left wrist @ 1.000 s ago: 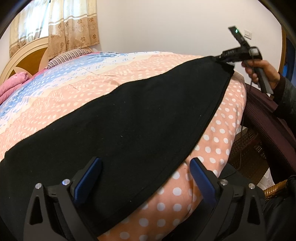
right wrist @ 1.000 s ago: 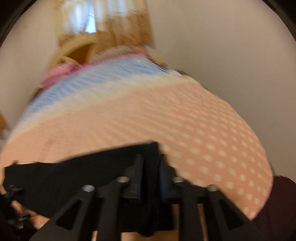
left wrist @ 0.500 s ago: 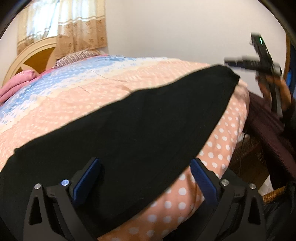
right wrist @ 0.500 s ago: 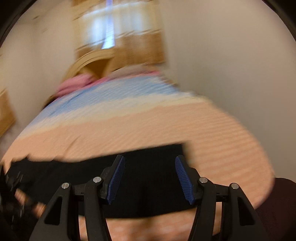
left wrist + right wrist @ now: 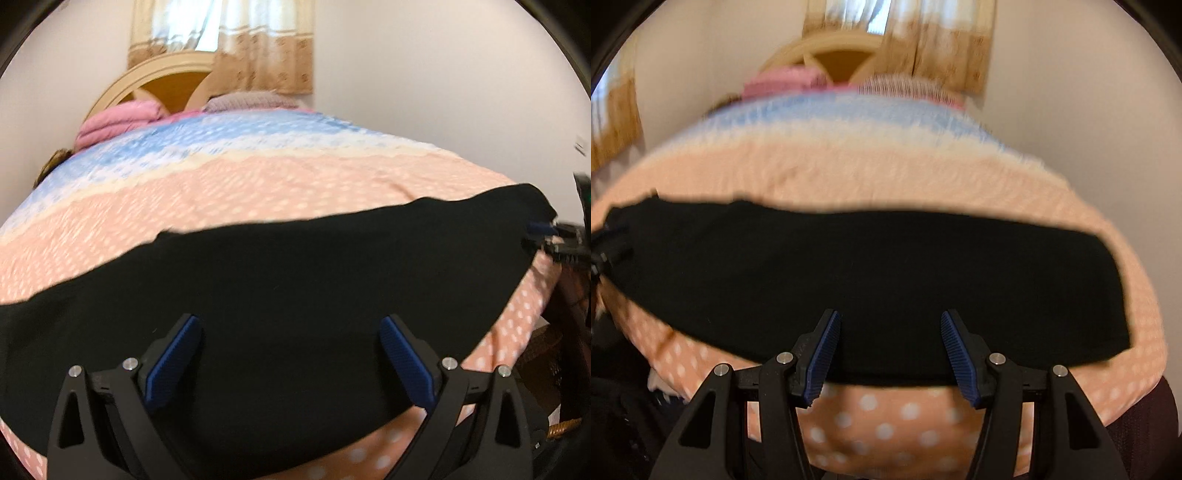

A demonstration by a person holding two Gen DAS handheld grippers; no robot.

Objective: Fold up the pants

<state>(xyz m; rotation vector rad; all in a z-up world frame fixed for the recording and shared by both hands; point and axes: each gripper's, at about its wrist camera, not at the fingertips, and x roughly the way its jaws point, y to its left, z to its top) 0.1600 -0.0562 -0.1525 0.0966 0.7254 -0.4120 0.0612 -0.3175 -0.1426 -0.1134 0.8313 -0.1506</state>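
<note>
**Black pants lie flat across the bed; both grippers stand apart above them**

In the left wrist view, a pink pillow (image 5: 114,123) sits at the upper left of the frame against a rounded wooden headboard (image 5: 166,79), with a beige curtain (image 5: 236,44) above it. The bed (image 5: 258,173) fills the middle, its cover striped blue, cream and peach with white dots. The black pants (image 5: 295,288) stretch as one long band from the left edge to the right edge of the frame, lying flat near the bed's lower edge. At the bottom centre, the left gripper (image 5: 291,339) has its blue pads wide apart with only the cloth seen between them, nothing clamped. At the far right edge the other gripper shows blurred beside the pants' end.

In the right wrist view, which is motion-blurred, the pants (image 5: 868,273) again run across the frame from left to right. At the bottom centre, the right gripper (image 5: 890,332) has its jaws apart, having just been opening; the pants' near edge shows in the gap between the pads, and neither pad presses on it.
</note>
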